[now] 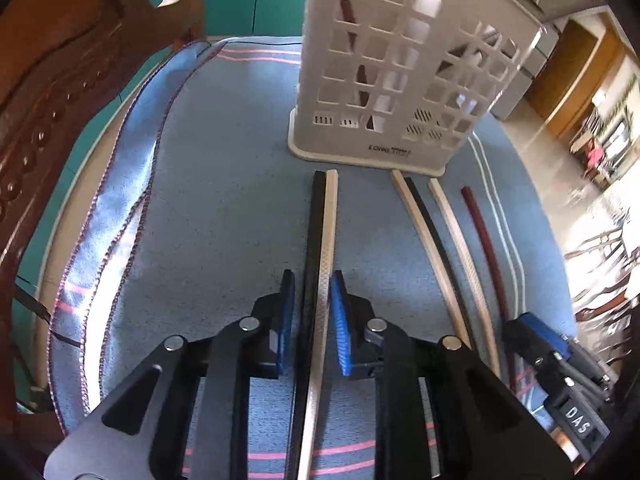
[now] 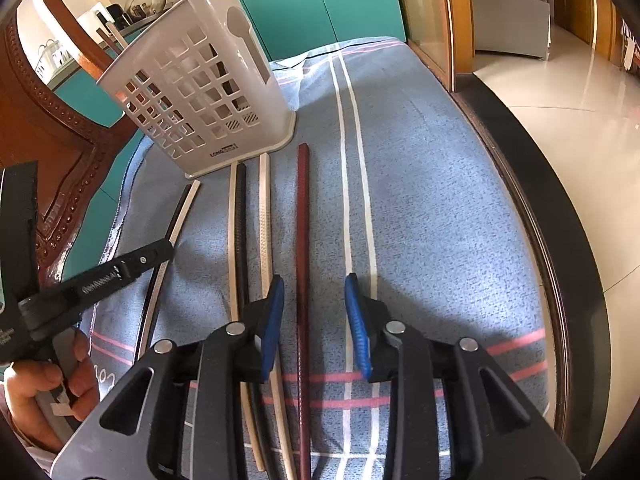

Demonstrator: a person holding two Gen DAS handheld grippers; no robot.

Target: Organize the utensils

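Note:
A white slotted utensil holder (image 1: 400, 80) (image 2: 200, 92) stands upright on the blue cloth with a dark red stick (image 1: 348, 12) inside it. My left gripper (image 1: 313, 276) is shut on a black and cream chopstick pair (image 1: 322, 220) (image 2: 176, 220) that lies on the cloth, pointing at the holder. To its right lie a cream, a black and another cream chopstick (image 1: 460, 248) (image 2: 265, 232). My right gripper (image 2: 314, 280) is open and straddles the dark red chopstick (image 2: 303, 220) (image 1: 484, 240); neither pad touches it.
The striped blue cloth (image 2: 420, 200) covers a round table whose dark rim (image 2: 532, 216) curves along the right. A carved wooden chair (image 1: 48, 100) stands close on the left. A hand (image 2: 48, 384) holds the left gripper's handle. Tiled floor (image 2: 580, 120) lies beyond the rim.

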